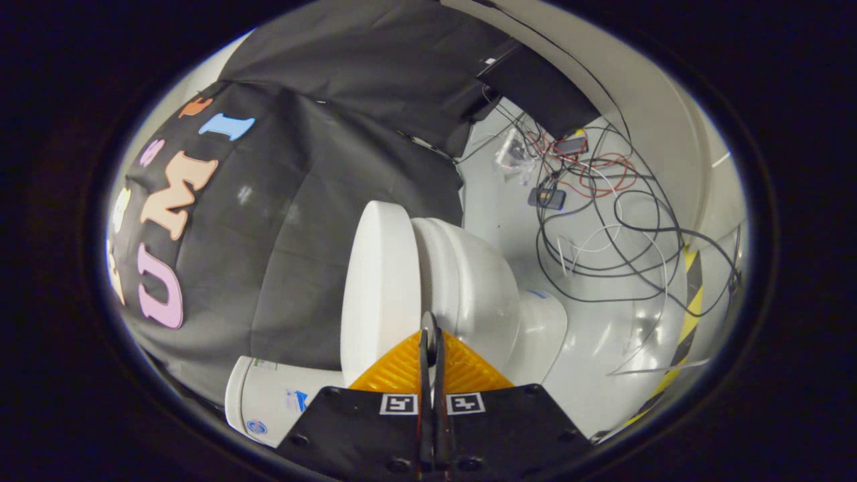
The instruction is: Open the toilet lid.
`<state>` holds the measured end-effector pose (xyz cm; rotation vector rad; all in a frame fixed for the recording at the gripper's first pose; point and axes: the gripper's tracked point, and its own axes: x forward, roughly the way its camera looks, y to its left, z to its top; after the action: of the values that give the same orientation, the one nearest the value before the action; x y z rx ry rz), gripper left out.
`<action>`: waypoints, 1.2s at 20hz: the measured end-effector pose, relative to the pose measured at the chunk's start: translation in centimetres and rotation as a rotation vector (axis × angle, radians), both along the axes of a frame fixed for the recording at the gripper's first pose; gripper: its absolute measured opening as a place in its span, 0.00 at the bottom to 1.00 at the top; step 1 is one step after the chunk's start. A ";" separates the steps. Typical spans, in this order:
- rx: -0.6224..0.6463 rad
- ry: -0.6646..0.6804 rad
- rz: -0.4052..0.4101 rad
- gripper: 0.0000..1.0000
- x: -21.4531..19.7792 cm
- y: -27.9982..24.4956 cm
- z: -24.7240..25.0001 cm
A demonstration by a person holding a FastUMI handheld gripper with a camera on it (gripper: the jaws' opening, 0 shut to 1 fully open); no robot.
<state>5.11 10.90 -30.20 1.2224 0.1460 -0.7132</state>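
I am bringing the gripper (pixel 429 335) up to the toilet (pixel 469 288), which is sitting just ahead of the fingers with the view rolled on its side. The lid (pixel 378 288) is lying flat on the bowl, its edge meeting the fingertips. To do this well, I judge I should be hooking the tips under the lid's front lip and swinging it toward the tank (pixel 268 398), following its hinge arc rather than prying straight. The fingers are pressed together, holding nothing; whether they are touching the lid I cannot tell.
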 end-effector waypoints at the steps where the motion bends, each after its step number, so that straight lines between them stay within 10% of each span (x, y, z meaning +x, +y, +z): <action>1: -0.019 0.001 0.007 0.02 0.0 0.1 0.8; 24: -0.644 0.002 0.403 0.03 5.6 8.0 18.5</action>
<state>10.69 18.92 -11.71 0.5486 0.1434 -0.3604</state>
